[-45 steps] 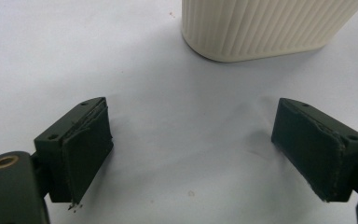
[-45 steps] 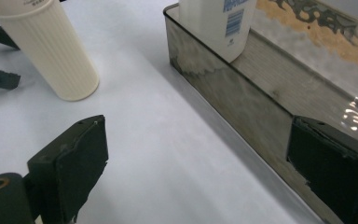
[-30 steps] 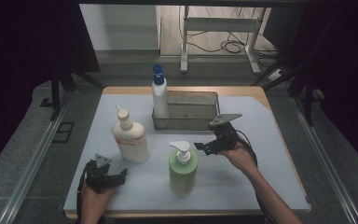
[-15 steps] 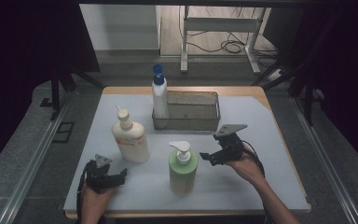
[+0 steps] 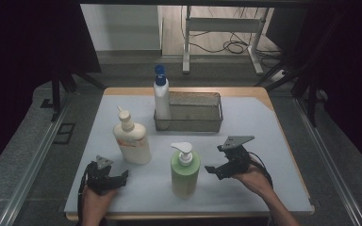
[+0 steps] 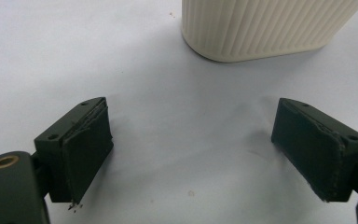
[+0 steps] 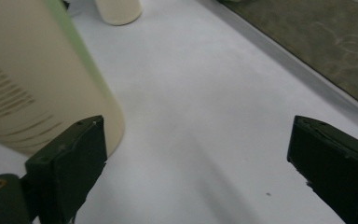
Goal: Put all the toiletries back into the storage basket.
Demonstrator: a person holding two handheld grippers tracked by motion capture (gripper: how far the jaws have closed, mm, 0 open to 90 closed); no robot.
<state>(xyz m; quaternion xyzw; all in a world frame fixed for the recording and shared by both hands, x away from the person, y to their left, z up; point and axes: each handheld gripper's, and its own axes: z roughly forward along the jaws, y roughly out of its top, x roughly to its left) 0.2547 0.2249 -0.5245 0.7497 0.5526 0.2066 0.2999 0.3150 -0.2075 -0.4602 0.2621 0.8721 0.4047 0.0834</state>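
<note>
A green pump bottle [image 5: 185, 172] stands on the white mat near the front. My right gripper [image 5: 213, 170] hovers just to its right, open, jaws pointing at the bottle. In the right gripper view the green bottle [image 7: 32, 79] sits beside the left jaw, and nothing lies between the jaws of the right gripper [image 7: 200, 168]. A cream pump bottle [image 5: 132, 141] stands to the left. My left gripper [image 5: 119, 178] is open near the front left, below that bottle. The ribbed cream base [image 6: 265, 28] shows ahead of the open left gripper [image 6: 205, 158].
A wire basket [image 5: 193, 123] sits at the back middle of the mat. A white bottle with a blue cap [image 5: 161, 96] stands at its left end. The cream bottle [image 7: 119, 10] shows far off. Dark floor lies beyond the table's edges.
My right gripper has come down and toward the front edge, from beside the basket to the right of the green bottle. The left gripper has stayed put.
</note>
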